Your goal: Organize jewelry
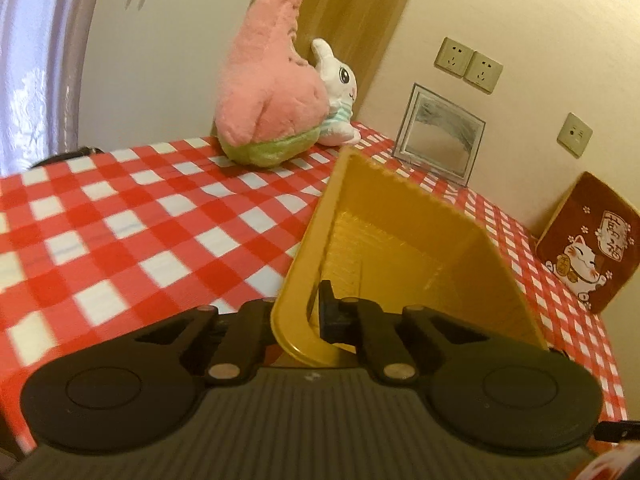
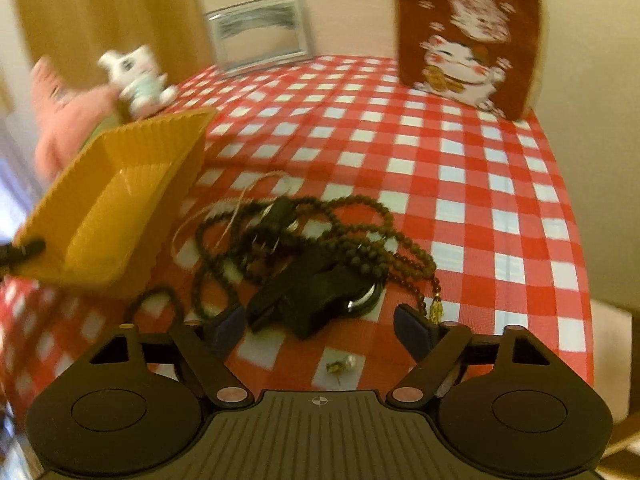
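My left gripper [image 1: 306,316] is shut on the near rim of a gold ribbed tray [image 1: 400,240], one black finger [image 1: 332,308] inside the tray and the other hidden behind the rim. The tray [image 2: 120,200] stands tilted at the left in the right wrist view, with the left gripper's tip [image 2: 24,252] at its corner. My right gripper [image 2: 320,330] is open, hanging just above a tangled pile: dark bead necklaces [image 2: 360,240], a black chunky piece [image 2: 304,296], a pale thin chain [image 2: 240,204] and a small bead bracelet [image 2: 156,300]. A small earring [image 2: 340,366] lies between the fingers.
A red and white checked cloth [image 1: 120,220] covers the table. A pink plush [image 1: 268,96], a white bunny plush [image 1: 340,92], a picture frame [image 1: 440,136] and a lucky-cat board [image 2: 468,40] line the back wall. The table's edge [image 2: 584,240] drops off at the right.
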A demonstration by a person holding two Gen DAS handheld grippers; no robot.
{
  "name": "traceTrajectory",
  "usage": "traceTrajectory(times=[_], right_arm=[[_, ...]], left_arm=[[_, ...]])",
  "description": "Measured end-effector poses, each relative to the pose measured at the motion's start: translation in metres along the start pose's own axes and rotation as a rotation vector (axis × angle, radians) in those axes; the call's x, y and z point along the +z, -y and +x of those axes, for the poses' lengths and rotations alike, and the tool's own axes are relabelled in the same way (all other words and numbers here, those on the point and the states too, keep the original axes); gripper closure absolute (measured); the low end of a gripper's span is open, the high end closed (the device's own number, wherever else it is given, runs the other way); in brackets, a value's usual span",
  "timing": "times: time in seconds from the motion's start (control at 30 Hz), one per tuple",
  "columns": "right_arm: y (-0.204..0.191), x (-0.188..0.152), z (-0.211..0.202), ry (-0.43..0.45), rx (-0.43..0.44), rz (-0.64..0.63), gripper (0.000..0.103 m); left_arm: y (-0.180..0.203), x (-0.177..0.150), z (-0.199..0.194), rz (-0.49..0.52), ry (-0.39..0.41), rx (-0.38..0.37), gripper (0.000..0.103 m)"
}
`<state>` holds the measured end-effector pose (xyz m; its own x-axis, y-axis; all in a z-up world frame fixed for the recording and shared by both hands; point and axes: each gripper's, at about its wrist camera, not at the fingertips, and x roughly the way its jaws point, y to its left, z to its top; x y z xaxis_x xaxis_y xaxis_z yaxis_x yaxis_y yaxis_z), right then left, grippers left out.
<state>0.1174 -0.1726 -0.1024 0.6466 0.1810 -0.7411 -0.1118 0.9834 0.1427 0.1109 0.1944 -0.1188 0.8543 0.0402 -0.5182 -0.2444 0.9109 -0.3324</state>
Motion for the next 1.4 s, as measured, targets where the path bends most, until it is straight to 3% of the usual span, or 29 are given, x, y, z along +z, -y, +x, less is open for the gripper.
traceTrajectory(times=[0.13,0.27,0.6,0.67,1.0,1.2,1.4], right_arm=[[-0.004,-0.014,0.003,-0.014,-0.001,-0.092,0.038],[0.000,-0.022,0.011,-0.038,0.005,-0.093,0.051],[-0.001,-0.028,0.013,-0.042,0.002,-0.168,0.073],[-0.003,-0.029,0.013,-0.041,0.010,-0.182,0.083],[-0.021,-0.029,0.006,0.015,0.004,-0.263,0.084],[-0.048,-0.004,-0.003,0.082,0.135,-0.241,0.084],[-0.101,0.027,-0.003,0.124,0.365,-0.242,0.084]], left_arm=[[-0.012,0.002,-0.023,0.013,0.007,0.020,0.097],[-0.021,0.005,-0.041,0.021,0.016,0.024,0.098],[-0.032,0.002,-0.067,0.023,0.022,0.031,0.098],[-0.032,0.001,-0.068,0.020,0.023,0.032,0.098],[-0.033,0.002,-0.069,0.020,0.020,0.022,0.098],[-0.034,0.002,-0.068,0.019,0.018,0.020,0.098],[-0.035,0.003,-0.065,0.012,0.017,0.012,0.098]])
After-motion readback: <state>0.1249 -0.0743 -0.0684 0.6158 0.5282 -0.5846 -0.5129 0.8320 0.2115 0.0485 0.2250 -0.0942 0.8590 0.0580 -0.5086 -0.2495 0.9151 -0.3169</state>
